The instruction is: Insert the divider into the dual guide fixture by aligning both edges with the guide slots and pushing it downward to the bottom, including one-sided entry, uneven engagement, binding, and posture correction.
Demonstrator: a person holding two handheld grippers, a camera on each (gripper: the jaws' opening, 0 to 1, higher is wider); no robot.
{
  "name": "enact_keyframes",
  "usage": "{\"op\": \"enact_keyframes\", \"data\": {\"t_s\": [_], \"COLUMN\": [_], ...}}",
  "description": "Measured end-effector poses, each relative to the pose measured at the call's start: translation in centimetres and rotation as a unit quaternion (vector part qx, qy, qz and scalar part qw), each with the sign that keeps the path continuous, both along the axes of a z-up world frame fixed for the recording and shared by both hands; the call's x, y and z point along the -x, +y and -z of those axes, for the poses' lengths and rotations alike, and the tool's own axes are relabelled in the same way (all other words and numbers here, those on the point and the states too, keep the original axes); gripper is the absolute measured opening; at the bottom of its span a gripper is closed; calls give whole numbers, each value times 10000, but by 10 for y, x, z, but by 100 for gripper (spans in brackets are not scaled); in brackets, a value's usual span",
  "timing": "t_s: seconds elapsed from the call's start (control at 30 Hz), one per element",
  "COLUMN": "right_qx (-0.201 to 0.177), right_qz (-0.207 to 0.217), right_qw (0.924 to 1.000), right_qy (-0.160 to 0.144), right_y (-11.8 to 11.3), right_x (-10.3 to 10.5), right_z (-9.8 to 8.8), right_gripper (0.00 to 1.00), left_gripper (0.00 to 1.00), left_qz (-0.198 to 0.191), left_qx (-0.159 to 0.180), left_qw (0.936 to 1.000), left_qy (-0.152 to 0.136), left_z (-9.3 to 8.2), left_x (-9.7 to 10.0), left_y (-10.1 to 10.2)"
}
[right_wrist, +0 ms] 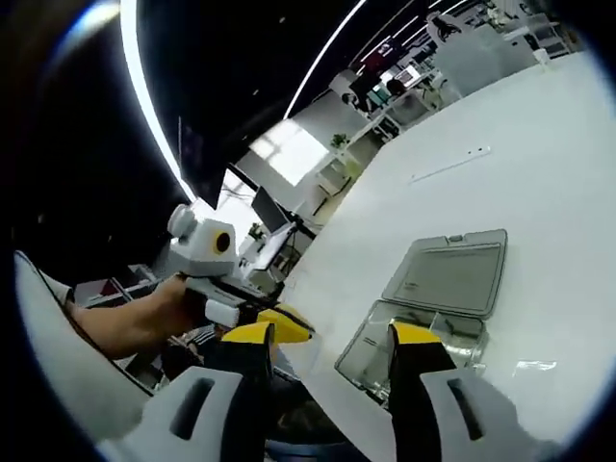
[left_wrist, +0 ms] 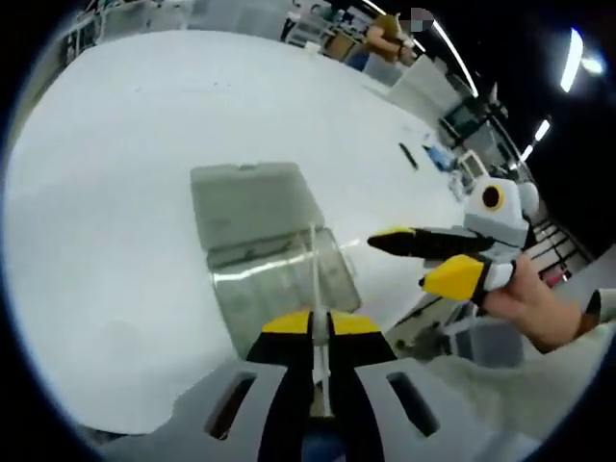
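My left gripper (left_wrist: 320, 323) is shut on a thin clear divider (left_wrist: 317, 269), seen edge-on and standing over the clear guide fixture box (left_wrist: 279, 279). The box's hinged lid (left_wrist: 248, 202) lies open flat behind it. My right gripper (left_wrist: 428, 260) comes in from the right in the left gripper view, held by a hand, jaws apart and holding nothing, a short way right of the box. In the right gripper view my right gripper (right_wrist: 334, 334) stands open, with the box (right_wrist: 423, 337) and lid (right_wrist: 452, 274) ahead. The left gripper (right_wrist: 279, 322) shows at the left there.
The box rests on a wide white table (left_wrist: 115, 192), near its edge (right_wrist: 318, 385). A small dark item (left_wrist: 409, 156) lies far off on the table. Shelves and desks (right_wrist: 385, 106) stand beyond the table. A person (left_wrist: 390, 37) is in the background.
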State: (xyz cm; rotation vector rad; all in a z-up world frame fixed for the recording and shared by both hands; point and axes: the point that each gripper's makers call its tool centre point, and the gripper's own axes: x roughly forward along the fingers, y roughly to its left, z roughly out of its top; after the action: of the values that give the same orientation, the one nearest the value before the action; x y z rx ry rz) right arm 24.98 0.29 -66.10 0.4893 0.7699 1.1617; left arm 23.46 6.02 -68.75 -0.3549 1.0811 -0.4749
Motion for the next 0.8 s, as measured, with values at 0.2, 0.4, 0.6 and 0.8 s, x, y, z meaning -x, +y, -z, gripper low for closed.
{"op": "enact_keyframes", "data": {"t_s": [0.2, 0.4, 0.6, 0.8], "right_qx": [-122, -111, 191, 366], "right_qz": [-238, -515, -955, -1298], "right_qw": [9995, 9968, 9877, 9766], "right_qy": [-151, -595, -1227, -1675], "right_y": [0, -2, -2, -2], "right_x": [5, 8, 14, 18], "right_z": [-2, -6, -5, -4], "right_gripper": [44, 46, 48, 51], "left_gripper": [1, 1, 1, 1], "left_qz": [-209, -412, -565, -691], "left_qx": [-103, -103, -112, -134], "left_qw": [9989, 9973, 9954, 9935], "left_qy": [399, 597, 762, 893], "left_z": [9, 15, 21, 30], "left_x": [1, -3, -7, -10], "left_y": [3, 4, 3, 1]}}
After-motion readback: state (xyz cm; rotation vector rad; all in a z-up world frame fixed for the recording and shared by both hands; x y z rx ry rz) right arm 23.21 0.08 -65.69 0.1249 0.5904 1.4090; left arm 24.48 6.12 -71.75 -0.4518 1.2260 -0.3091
